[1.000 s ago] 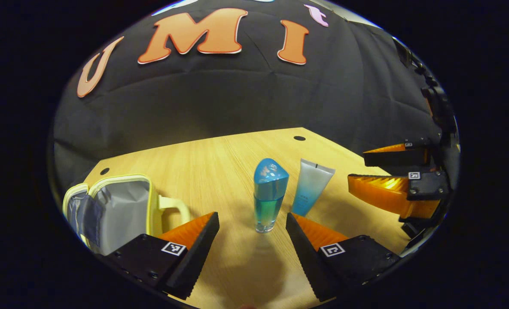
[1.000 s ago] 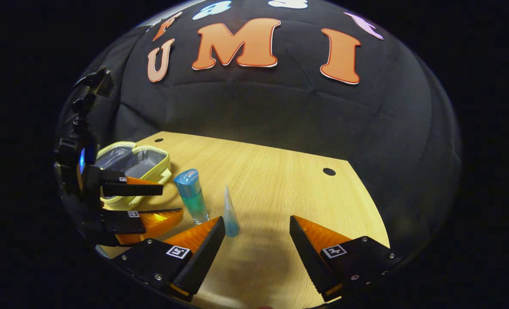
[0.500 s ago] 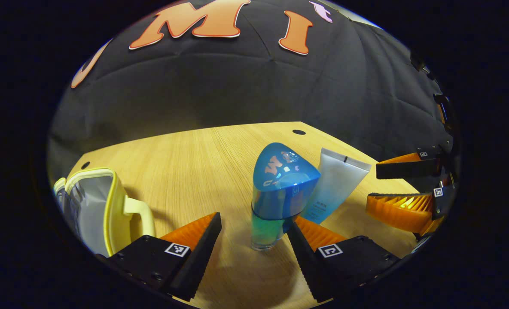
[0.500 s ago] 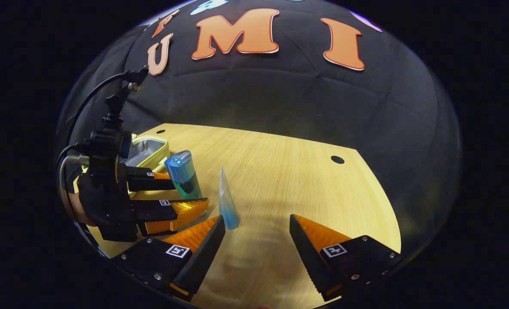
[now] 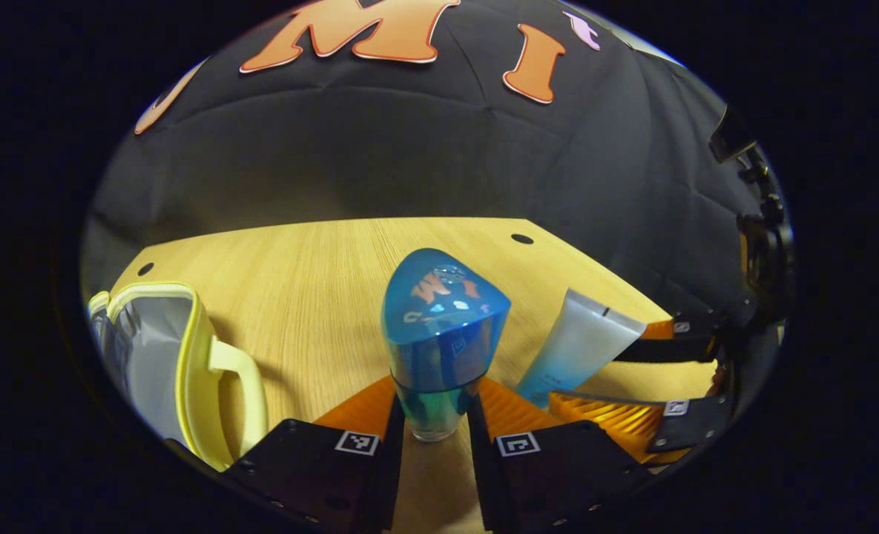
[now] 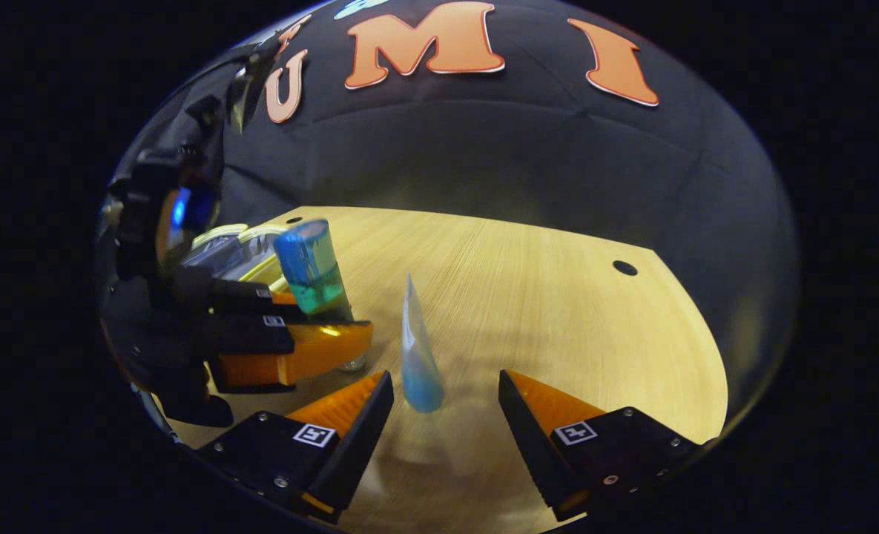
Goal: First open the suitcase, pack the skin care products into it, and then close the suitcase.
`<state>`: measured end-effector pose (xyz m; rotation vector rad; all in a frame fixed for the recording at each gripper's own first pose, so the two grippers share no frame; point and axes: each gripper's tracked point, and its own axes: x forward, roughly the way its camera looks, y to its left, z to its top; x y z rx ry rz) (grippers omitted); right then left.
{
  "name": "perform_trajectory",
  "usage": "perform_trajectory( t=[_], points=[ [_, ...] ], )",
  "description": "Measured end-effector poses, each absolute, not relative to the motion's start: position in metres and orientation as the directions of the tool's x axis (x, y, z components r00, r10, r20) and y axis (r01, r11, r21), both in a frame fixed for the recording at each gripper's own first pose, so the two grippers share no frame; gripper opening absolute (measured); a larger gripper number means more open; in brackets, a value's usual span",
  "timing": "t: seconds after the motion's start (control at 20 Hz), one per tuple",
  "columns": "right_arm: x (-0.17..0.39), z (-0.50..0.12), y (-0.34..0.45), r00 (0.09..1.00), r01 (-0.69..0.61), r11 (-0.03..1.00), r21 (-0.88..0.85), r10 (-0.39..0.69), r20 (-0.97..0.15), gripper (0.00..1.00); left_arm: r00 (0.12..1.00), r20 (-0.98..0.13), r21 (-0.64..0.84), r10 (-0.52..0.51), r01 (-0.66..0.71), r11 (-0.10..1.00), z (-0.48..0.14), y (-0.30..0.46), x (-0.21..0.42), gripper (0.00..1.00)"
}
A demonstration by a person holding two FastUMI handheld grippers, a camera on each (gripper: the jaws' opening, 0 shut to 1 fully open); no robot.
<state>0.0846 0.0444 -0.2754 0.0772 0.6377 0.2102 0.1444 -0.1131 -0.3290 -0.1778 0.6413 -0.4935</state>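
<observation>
Left gripper (image 5: 433, 430): pinching the upright blue bottle (image 5: 439, 341) near its base.
Right gripper (image 6: 445, 404): spread, tube (image 6: 417, 356) standing between its fingertips.

Table (image 5: 320, 282): wood-look top, fine straight grain, smooth with a low sheen.
Bottle (image 5: 439, 348): clear glass or hard plastic body; cap glossy, translucent, mirror-bright with reflections.
Tube (image 5: 576, 348): soft plastic, satin matt, crimped flat at its upper end.
Suitcase (image 5: 187, 356), near left: soft case with smooth, slightly shiny lining and matt piping; moulded plastic-looking handle.
Left claw (image 5: 433, 430): ribbed plastic fingers, matt housing.
Right claw (image 6: 445, 415): same ribbed plastic, serrated inner faces.
</observation>
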Motion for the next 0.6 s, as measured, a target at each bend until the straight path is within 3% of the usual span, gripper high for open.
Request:
perform_trajectory(
  t=[0.15, 0.25, 0.35, 0.45, 0.6],
  points=[
    [0.091, -0.279, 0.049, 0.777, -0.164, 0.971, 0.171, 0.235, -0.584, 0.81, 0.707, -0.515, -0.332, -0.484, 0.356, 0.874, -0.311, -0.105, 0.149, 0.42],
    [0.09, -0.284, 0.061, 0.759, -0.176, 0.963, 0.202, 0.264, -0.596, 0.66, 0.718, -0.518, -0.335, -0.465, 0.329, 0.883, -0.299, -0.095, 0.151, 0.42],
    [0.089, -0.281, 0.065, 0.755, -0.175, 0.963, 0.206, 0.266, -0.599, 0.59, 0.738, -0.501, -0.326, -0.452, 0.322, 0.889, -0.283, -0.086, 0.152, 0.42],
    [0.091, -0.274, 0.065, 0.762, -0.17, 0.96, 0.221, 0.27, -0.588, 0.43, 0.755, -0.491, -0.311, -0.435, 0.315, 0.897, -0.27, -0.073, 0.153, 0.42],
    [0.085, -0.262, 0.072, 0.747, -0.159, 0.948, 0.275, 0.298, -0.594, 0.39, 0.766, -0.499, -0.313, -0.406, 0.277, 0.908, -0.262, -0.047, 0.148, 0.42]
  ],
)
